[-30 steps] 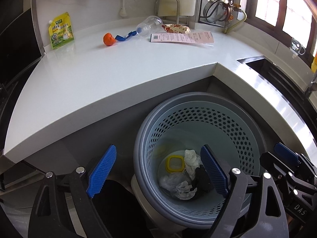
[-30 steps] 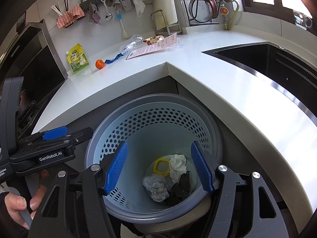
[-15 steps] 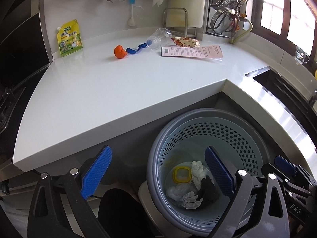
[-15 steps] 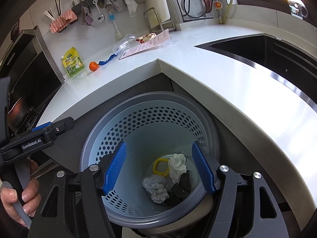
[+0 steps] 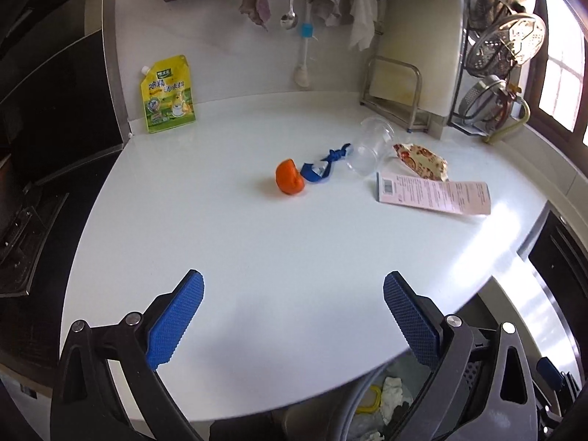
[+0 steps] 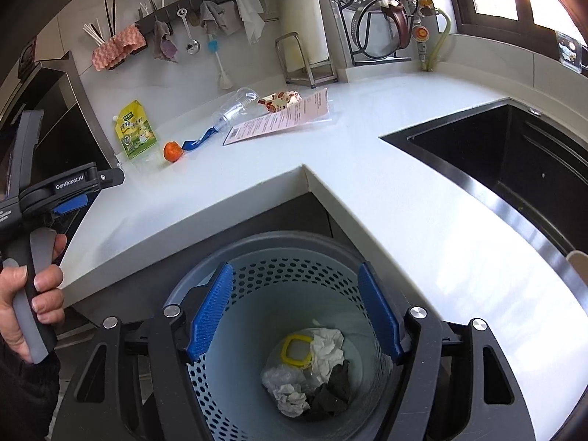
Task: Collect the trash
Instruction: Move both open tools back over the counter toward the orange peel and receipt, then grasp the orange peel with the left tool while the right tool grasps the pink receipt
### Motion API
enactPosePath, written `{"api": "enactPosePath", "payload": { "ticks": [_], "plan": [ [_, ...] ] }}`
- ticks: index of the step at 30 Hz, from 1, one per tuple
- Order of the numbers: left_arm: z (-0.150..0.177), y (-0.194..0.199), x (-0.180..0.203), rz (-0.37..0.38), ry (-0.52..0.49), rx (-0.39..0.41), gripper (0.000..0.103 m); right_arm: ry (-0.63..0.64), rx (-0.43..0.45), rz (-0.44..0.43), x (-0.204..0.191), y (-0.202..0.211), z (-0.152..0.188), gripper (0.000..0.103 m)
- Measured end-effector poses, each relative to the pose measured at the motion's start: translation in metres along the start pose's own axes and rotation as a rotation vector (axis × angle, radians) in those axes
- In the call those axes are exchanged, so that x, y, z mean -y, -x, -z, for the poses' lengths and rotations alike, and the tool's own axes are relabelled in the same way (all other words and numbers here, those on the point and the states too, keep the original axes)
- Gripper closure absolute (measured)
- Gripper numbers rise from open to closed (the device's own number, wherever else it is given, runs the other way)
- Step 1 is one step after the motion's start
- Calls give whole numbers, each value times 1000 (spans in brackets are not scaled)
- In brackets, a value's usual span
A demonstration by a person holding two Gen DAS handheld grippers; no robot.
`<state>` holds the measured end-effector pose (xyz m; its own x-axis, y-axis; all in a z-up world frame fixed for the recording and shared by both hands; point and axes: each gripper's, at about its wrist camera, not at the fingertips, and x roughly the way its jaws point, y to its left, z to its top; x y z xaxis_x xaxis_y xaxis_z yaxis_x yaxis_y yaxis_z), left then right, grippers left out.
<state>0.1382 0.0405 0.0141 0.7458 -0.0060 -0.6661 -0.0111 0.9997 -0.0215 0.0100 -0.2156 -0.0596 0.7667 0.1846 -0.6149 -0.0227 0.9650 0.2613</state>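
1. The left hand-held gripper (image 5: 293, 325) hangs released over the near part of the white bench (image 5: 257, 250); its jaws have just been opening wider, and nothing lies between the blue pads (image 5: 176, 325).
2. The right hand-held gripper (image 6: 297, 312) is also released, its jaws having just spread a little; it points down into the perforated grey waste basket (image 6: 279, 261), with nothing gripped.
3. The basket stands on the floor in the inner corner of the L-shaped bench, below its edge.
4. At the basket's bottom lie a yellow plastic ring (image 6: 296, 349), crumpled white paper (image 6: 327, 345), a crinkled clear wrapper (image 6: 284, 386) and a dark scrap (image 6: 334, 386).
5. The trash not yet gathered lies toward the back edge of the bench: an orange peel (image 5: 289, 177), touching or just beside a blue ribbon (image 5: 321, 167).
6. Next to the ribbon's far end a clear plastic cup (image 5: 369, 147) lies on its side.
7. Beside the cup sits a patterned snack wrapper (image 5: 422, 161), with a pink printed leaflet (image 5: 433, 193) flat in front of it.
8. A yellow-green spouted pouch (image 5: 167, 95) leans against the wall at the bench's back left corner.
9. A hand (image 6: 33, 294) grips the left tool's handle, seen in the right wrist view.
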Motion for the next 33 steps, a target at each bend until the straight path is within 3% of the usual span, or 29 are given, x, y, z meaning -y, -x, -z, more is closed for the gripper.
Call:
{"api": "enactPosePath", "payload": {
  "ticks": [6,11,22,33],
  "plan": [
    [-48,-52,-4,-61,32,-13,7,32,18,-31,-13,-28,-39,35],
    [-69,-95,-2,-84,51,-45,7,61,10,-53,-21,-52,-63,35],
    [-83,-155,-3,-70,92,-134,7,99,6,-55,-28,-101,-113,35],
    [-93,-176,3,-139,58,-169,8,90,-6,-70,-32,-124,-123,35]
  ]
}}
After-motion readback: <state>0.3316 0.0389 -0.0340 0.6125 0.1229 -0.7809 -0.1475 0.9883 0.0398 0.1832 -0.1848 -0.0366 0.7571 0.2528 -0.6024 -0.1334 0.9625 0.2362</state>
